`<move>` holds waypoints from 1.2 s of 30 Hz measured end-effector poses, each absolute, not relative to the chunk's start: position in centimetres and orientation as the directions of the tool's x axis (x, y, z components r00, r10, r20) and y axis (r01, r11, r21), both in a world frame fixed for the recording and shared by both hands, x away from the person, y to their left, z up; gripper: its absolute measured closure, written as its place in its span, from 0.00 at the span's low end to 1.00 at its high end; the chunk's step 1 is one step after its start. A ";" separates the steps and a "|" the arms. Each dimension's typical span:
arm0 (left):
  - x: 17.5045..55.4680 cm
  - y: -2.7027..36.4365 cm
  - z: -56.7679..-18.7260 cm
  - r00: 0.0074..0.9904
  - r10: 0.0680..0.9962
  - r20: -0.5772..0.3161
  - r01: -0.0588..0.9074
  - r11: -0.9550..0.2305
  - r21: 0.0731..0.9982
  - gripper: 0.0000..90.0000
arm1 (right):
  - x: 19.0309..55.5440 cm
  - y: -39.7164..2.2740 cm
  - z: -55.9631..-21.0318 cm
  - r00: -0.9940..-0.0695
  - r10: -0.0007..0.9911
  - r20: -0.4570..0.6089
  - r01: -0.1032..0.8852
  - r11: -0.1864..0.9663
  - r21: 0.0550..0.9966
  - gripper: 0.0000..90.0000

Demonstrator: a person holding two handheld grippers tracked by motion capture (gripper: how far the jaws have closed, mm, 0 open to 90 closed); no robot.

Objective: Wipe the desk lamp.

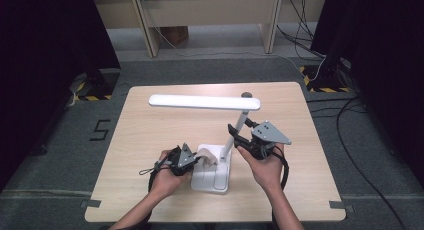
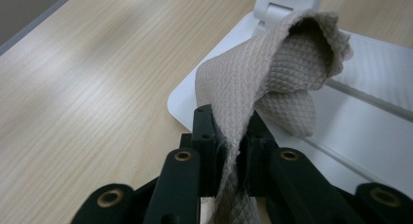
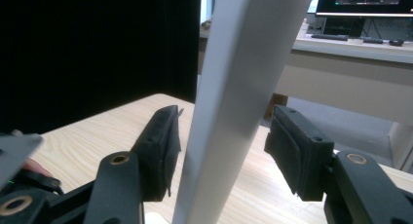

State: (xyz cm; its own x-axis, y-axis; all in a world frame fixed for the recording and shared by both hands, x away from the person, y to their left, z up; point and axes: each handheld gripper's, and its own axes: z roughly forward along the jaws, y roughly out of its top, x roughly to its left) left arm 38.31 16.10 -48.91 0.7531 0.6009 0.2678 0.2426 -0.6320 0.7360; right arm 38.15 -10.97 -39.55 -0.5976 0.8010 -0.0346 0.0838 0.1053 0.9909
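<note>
The left tool (image 2: pixel 229 136) clenches a beige cloth (image 2: pixel 272 73) over the lamp base (image 1: pixel 212 177) on the tabletop (image 1: pixel 150 130). The right tool (image 3: pixel 221 151) stands released, jaws apparently clear either side of the upright lamp stem (image 3: pixel 238 87).

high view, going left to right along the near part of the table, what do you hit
left tongs shut on the beige cloth → white lamp base → slanted lamp post → right tongs, jaws open around the post
</note>
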 end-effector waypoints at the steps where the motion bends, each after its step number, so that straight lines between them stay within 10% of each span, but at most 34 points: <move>1: 38.5 16.0 -49.0 0.750 0.605 0.266 0.246 -0.630 0.737 0.88 | 38.3 -11.0 -39.4 -0.597 0.801 -0.042 0.073 0.107 0.992 0.52; 36: 41.9 14.4 -49.7 0.725 0.617 0.306 0.293 -0.678 0.674 0.89 | 38.2 -10.5 -39.0 -0.585 0.810 -0.032 0.107 0.117 0.987 0.64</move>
